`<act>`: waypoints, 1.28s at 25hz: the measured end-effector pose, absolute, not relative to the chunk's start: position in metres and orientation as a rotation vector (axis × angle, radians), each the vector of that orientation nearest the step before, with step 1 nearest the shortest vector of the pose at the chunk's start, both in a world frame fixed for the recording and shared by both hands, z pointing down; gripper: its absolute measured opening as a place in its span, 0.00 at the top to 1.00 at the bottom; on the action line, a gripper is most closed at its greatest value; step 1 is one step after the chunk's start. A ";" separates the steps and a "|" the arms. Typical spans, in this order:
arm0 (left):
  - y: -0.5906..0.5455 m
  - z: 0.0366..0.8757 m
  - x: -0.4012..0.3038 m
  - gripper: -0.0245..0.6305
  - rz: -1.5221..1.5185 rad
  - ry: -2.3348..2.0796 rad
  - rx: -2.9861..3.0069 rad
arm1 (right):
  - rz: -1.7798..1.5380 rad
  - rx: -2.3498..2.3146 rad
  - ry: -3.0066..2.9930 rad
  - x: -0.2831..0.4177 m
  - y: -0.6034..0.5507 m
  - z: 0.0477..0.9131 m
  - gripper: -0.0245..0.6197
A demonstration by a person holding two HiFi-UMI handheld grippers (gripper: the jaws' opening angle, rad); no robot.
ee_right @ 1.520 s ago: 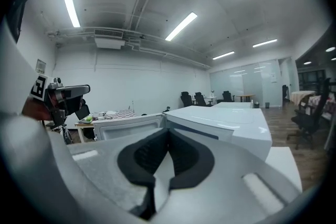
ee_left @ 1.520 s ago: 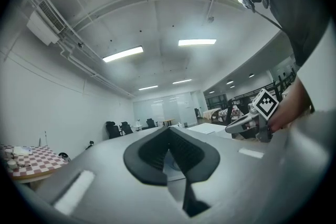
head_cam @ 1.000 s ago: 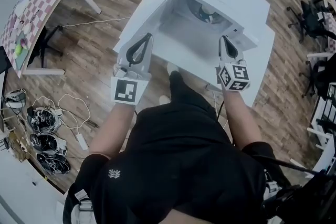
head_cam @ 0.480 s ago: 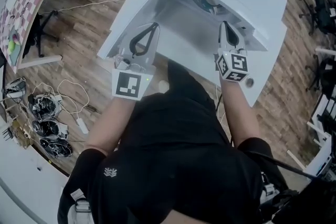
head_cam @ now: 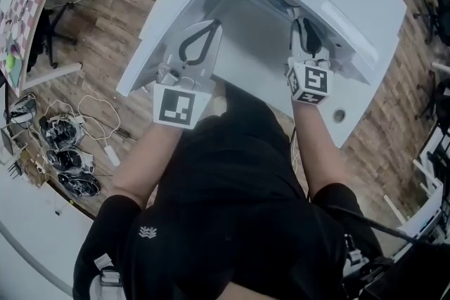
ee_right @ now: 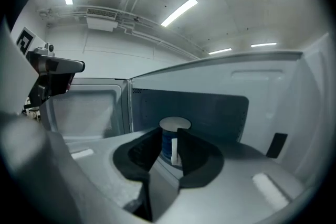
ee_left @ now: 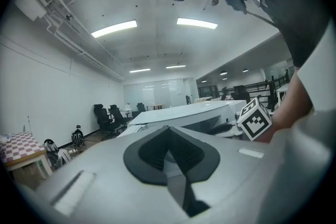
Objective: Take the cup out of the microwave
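Because the right gripper (ee_right: 169, 135) has its jaws only a little apart – a gap that looks narrower than the cup (ee_right: 175, 124) ahead of them – I judge that the jaws should spread wider before they go further in; the gripper should then go in level and straight, so that one pad comes on each side of the cup's wall and no pad knocks it over; closing should wait until the pads are well past the rim, and the lift should be small, as the roof of the microwave (ee_right: 220, 105) is low.

Nearest, the left gripper (ee_left: 168, 131) has its jaws pressed together with nothing between them, and it touches nothing that I can see; the right gripper's jaws have just been opening and pinch nothing – the cup shows through the gap, but the pads do not press on it; the cup stands upright on the floor of the cavity, before the dark back wall, with the door (ee_right: 86, 107) swung open to the left.
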State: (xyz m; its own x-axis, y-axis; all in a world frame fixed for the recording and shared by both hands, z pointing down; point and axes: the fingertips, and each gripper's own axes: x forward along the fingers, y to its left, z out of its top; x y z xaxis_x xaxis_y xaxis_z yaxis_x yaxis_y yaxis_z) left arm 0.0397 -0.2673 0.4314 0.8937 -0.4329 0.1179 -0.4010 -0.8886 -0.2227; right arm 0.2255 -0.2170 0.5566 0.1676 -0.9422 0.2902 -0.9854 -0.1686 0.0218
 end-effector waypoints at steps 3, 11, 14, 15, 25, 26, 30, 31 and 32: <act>-0.272 0.443 0.047 0.95 -0.277 0.622 -2.871 | 0.317 2.229 -1.885 0.230 -0.226 0.567 0.74; -0.285 0.461 0.057 0.95 -0.321 0.620 -2.899 | 0.340 2.213 -1.912 0.233 -0.249 0.587 0.55; -0.291 0.463 0.062 0.95 -0.324 0.619 -2.909 | 0.348 2.223 -1.907 0.236 -0.258 0.591 0.48; -0.294 0.464 0.064 0.95 -0.328 0.616 -2.910 | 0.349 2.224 -1.908 0.237 -0.262 0.592 0.47; -0.308 0.481 0.077 0.95 -0.367 0.593 -2.950 | 0.373 2.253 -1.903 0.248 -0.296 0.610 0.37; -0.310 0.482 0.077 0.95 -0.374 0.591 -2.951 | 0.376 2.255 -1.904 0.250 -0.300 0.612 0.36; -0.314 0.486 0.077 0.95 -0.385 0.589 -2.962 | 0.389 2.258 -1.897 0.255 -0.310 0.617 0.33; -0.315 0.486 0.077 0.95 -0.386 0.588 -2.964 | 0.389 2.258 -1.893 0.256 -0.312 0.618 0.33; -0.315 0.487 0.077 0.95 -0.386 0.588 -2.965 | 0.389 2.258 -1.890 0.256 -0.314 0.619 0.33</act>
State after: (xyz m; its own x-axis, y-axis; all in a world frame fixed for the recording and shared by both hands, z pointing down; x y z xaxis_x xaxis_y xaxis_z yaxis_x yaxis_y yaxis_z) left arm 0.0774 -0.3152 0.4865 0.8938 -0.3864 0.2278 -0.3626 -0.9213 -0.1403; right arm 0.2564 -0.3141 0.6190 0.1621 -0.9382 0.3059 -0.9827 -0.1815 -0.0358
